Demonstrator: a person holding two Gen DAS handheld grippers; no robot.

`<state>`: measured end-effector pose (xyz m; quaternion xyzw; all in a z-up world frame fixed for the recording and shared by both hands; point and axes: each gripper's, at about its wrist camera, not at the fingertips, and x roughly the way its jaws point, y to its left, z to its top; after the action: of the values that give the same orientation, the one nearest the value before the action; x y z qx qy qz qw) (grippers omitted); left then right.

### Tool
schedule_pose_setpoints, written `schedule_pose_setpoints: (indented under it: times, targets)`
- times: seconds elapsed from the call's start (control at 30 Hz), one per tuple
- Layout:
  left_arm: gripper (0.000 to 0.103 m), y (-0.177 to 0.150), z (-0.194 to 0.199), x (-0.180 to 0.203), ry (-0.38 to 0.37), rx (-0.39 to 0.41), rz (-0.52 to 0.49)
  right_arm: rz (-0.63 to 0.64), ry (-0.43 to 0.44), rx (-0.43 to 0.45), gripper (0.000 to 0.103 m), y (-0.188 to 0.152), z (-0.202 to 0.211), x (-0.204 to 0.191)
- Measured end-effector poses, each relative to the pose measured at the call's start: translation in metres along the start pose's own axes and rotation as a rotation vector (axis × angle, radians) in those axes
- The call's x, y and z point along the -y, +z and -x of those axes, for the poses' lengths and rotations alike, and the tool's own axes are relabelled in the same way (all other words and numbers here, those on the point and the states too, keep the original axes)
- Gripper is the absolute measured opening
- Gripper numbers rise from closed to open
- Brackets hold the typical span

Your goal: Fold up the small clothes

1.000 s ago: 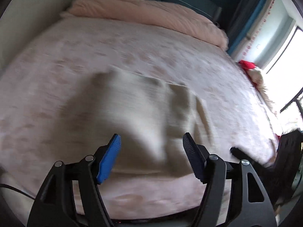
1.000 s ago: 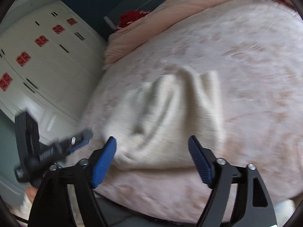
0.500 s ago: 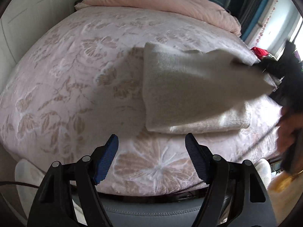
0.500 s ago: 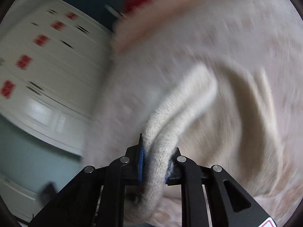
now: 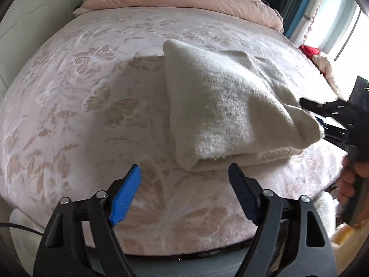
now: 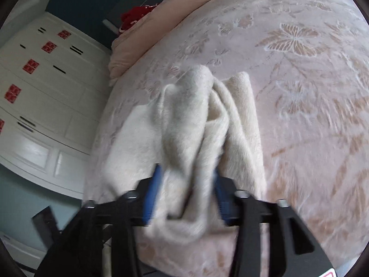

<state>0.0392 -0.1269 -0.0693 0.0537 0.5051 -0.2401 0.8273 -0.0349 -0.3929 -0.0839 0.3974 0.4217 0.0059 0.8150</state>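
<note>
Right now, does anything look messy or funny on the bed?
A little. The cream garment is not flat: the right gripper pinches one bunched-up corner and lifts it off the floral bedspread, so the top layer slants above the part lying below. The left gripper is open, holding nothing.

Cream garment (image 6: 184, 138) between right gripper (image 6: 184, 198) jaws

We see a bed (image 5: 69, 120) under a pink floral cover; a cream knit garment (image 5: 221, 106) lies near its front edge, a pink duvet (image 5: 184, 4) along the far edge.
</note>
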Motion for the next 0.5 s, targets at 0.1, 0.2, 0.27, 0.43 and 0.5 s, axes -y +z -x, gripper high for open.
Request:
schedule_pose_setpoints:
  times: [0.1, 0.2, 0.27, 0.43, 0.5]
  targets:
    - [0.076, 0.001, -0.018, 0.005, 0.039, -0.020, -0.030, -0.012, 0.019, -0.057, 0.062, -0.022, 0.002, 0.005]
    - [0.070, 0.004, -0.023, 0.005, 0.029, -0.002, -0.026, -0.033, 0.025, -0.079, 0.062, -0.027, -0.012, 0.011]
    - [0.049, 0.008, -0.027, 0.005, 0.007, -0.006, -0.031, -0.029, 0.023, -0.089, 0.029, -0.022, -0.027, 0.011]
    - [0.010, 0.026, -0.019, -0.012, -0.068, -0.026, 0.068, 0.094, 0.153, 0.024, 0.023, 0.019, -0.004, -0.053]
    - [0.010, 0.029, -0.005, -0.023, -0.116, -0.010, 0.113, 0.161, 0.262, 0.124, 0.022, 0.031, 0.039, -0.087]
